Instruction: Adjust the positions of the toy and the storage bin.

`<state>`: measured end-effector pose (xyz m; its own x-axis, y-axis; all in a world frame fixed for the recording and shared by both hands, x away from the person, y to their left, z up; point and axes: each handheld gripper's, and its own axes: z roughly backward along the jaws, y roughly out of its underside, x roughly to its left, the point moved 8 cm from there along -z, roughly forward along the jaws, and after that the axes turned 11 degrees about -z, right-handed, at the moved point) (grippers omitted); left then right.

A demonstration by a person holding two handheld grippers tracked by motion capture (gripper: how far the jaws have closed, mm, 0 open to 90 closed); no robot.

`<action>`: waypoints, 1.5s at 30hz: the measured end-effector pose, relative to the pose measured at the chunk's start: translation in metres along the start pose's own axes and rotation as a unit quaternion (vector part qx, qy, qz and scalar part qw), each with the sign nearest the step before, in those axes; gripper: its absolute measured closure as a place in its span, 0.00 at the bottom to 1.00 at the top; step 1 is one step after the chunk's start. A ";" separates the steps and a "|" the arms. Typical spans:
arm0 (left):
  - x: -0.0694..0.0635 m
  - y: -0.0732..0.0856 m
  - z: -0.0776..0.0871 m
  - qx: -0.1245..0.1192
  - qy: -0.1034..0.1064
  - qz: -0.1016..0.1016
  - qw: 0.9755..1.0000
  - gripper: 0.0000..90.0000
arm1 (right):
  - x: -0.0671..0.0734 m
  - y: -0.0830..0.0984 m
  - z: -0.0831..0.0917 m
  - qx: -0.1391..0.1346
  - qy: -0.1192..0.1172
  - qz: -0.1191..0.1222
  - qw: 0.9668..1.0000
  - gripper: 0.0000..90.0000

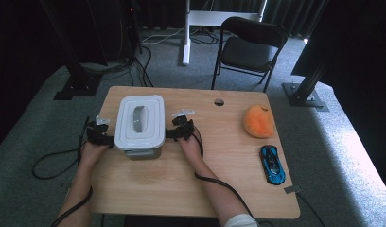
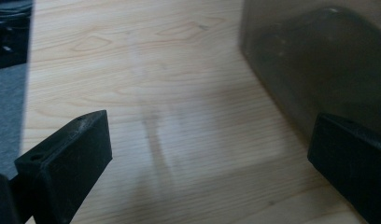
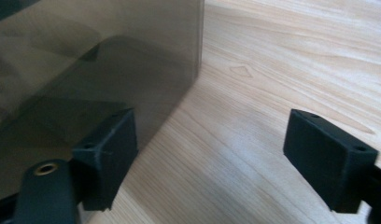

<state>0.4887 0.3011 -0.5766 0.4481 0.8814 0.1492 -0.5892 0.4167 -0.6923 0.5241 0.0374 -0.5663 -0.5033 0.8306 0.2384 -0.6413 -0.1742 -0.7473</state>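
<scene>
tool (image 3: pixel 212 154) jaws apart, smoky box (image 3: pixel 86 70), table (image 3: pixel 282 70)

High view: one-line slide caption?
Person's left gripper and right gripper, jaws open, flank a white-lidded container on a wooden table; orange plush and blue toy car sit right.

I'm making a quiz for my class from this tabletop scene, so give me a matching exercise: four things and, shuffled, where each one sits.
Things:
1. white-lidded container
2. orange plush
3. blue toy car
4. black chair

Places:
A. on the floor beyond the table
B. near the table's right edge, closest to the person
C. between the two hand-held grippers
D. right part of the table, just beyond the car

Pairs: 1-C, 2-D, 3-B, 4-A
</scene>
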 end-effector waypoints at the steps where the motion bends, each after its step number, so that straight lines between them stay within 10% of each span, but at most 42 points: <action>1: -0.001 -0.001 0.000 -0.001 -0.006 -0.003 1.000 0.00 | -0.001 0.000 0.000 0.001 0.006 0.007 1.000 0.20; 13: -0.014 -0.001 0.003 -0.004 -0.019 0.012 1.000 0.01 | -0.005 0.007 0.008 0.011 -0.022 0.011 1.000 0.24; 45: -0.093 -0.034 -0.011 0.003 0.023 -0.048 0.999 0.01 | -0.064 0.027 0.068 0.008 -0.012 0.016 1.000 0.26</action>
<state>0.4748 0.2028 -0.5746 0.5337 0.8260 0.1816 -0.5458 0.5004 -0.6721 0.4992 -0.0563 -0.5592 -0.5376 0.8113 0.2295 -0.6335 -0.2091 -0.7450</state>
